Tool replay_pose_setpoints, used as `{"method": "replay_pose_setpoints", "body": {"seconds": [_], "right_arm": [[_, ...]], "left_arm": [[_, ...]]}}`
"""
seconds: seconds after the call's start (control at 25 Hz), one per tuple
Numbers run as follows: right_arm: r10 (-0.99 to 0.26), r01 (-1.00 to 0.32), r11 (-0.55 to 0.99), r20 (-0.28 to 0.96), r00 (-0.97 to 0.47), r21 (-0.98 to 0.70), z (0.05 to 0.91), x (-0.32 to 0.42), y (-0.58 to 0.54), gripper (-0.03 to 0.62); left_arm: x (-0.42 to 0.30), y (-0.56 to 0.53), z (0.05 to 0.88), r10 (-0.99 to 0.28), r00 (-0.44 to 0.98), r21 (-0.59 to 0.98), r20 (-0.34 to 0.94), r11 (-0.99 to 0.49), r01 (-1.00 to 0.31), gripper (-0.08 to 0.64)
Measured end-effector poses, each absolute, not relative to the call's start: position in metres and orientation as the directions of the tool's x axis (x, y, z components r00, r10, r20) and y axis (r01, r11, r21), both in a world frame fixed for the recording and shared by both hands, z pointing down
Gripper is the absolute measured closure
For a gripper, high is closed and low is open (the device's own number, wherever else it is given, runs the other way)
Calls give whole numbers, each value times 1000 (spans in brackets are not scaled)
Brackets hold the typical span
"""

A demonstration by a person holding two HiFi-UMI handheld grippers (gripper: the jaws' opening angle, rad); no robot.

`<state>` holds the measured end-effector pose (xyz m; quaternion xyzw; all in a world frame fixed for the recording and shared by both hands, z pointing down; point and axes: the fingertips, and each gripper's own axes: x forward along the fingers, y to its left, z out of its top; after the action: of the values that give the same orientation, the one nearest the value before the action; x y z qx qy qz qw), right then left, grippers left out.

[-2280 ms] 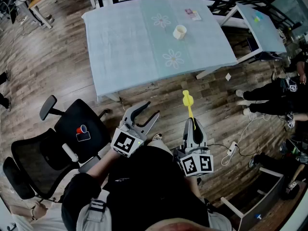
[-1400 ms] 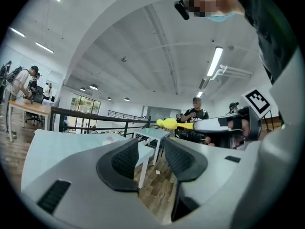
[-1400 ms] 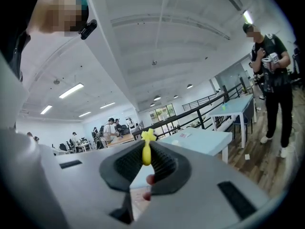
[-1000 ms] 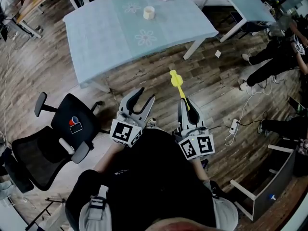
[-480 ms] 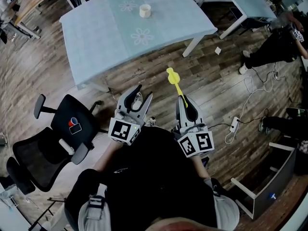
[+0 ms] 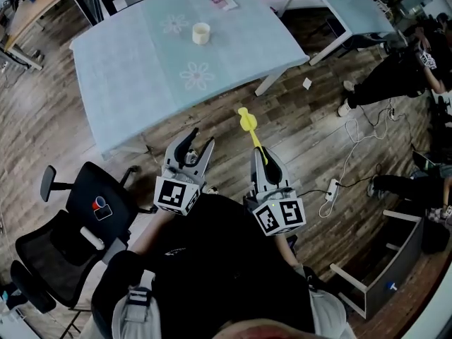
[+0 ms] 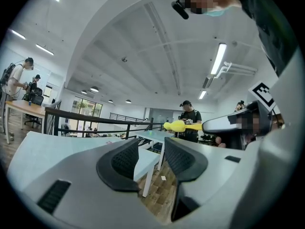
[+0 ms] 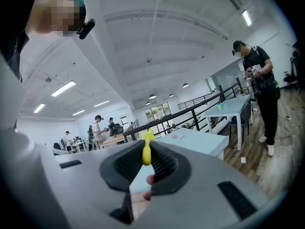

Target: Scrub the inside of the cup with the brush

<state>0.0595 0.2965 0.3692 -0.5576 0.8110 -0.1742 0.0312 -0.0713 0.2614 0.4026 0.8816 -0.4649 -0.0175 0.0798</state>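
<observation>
Pale table (image 6: 113,62) ahead across wood floor (image 6: 318,126); approach step, scrubbing not begun.
Cup (image 6: 201,33) stands on table, well apart from both grippers; brush (image 6: 246,122) clenched in right gripper (image 6: 263,159); left gripper (image 6: 198,141) released, empty; next, likely: close in, left steadies cup.

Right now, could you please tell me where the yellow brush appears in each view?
Head view: brush sticks forward from the right gripper, centre.
Left gripper view: right of centre, past the jaws.
Right gripper view: centre, clamped between the jaws.
Shared landmark: the pale blue table.
</observation>
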Motion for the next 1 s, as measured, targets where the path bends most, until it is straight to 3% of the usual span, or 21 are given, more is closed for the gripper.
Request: {"method": "replay_pose_setpoints", "body": {"seconds": [0.48,1.0], "right_arm": [[-945,-923,235,150,-290,-305,366,36,180,554],[-921,-912,274,189,-341,-306,376,37,115,554]], "left_arm": [[-89,129,399,-773,635,131,13,-628,-767,382],[-81,76,410,-794,606,148,49,-594,-791,371]]}}
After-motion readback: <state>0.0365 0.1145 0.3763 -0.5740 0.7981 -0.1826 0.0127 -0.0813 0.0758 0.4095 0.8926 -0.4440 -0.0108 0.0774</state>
